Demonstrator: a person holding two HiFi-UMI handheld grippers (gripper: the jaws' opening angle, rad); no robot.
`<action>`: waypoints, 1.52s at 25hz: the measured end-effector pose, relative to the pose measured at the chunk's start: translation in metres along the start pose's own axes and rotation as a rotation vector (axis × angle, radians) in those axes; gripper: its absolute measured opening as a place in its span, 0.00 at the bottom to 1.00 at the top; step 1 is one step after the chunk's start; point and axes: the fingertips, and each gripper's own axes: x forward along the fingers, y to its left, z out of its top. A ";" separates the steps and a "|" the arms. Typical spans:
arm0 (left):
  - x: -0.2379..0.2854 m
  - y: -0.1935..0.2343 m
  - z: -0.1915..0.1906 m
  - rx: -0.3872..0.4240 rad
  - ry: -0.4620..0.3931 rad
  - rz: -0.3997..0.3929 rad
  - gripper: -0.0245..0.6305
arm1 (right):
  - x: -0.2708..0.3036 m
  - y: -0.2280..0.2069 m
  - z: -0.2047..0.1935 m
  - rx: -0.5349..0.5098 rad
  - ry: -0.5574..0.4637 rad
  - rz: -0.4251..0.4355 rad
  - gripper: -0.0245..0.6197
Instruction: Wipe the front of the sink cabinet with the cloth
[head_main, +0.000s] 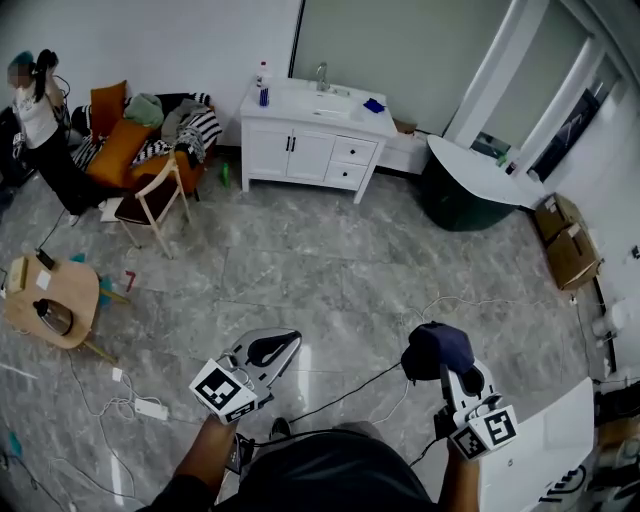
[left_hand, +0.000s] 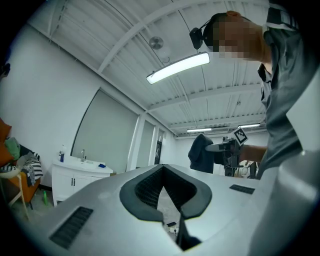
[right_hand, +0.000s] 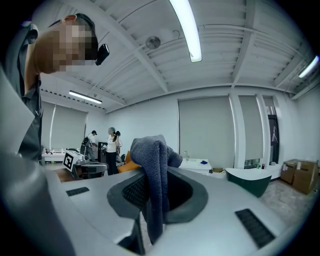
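The white sink cabinet (head_main: 310, 150) stands against the far wall, several steps away across the floor; it also shows small in the left gripper view (left_hand: 75, 182) and the right gripper view (right_hand: 197, 165). A dark blue cloth (head_main: 437, 348) hangs bunched over my right gripper (head_main: 452, 378), which is shut on it; close up the cloth (right_hand: 152, 160) drapes down between the jaws of the right gripper (right_hand: 155, 197). My left gripper (head_main: 272, 350) is held low at the left, shut with nothing in it (left_hand: 166, 195). Both are far from the cabinet.
A person (head_main: 40, 120) stands at the far left by an orange sofa (head_main: 130, 140) and a wooden chair (head_main: 155, 200). A round wooden table (head_main: 50, 300) and loose cables (head_main: 120, 395) lie to my left. A dark green tub (head_main: 465, 190) and cardboard boxes (head_main: 568, 240) are at the right.
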 end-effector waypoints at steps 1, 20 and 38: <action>-0.001 0.000 -0.001 -0.006 0.001 0.005 0.04 | 0.002 -0.002 0.000 -0.001 0.004 0.002 0.13; 0.134 0.036 -0.004 0.045 0.102 0.168 0.04 | 0.088 -0.176 -0.033 0.036 0.017 0.097 0.13; 0.192 0.100 -0.019 0.074 0.119 0.304 0.04 | 0.160 -0.250 -0.057 0.046 0.015 0.154 0.13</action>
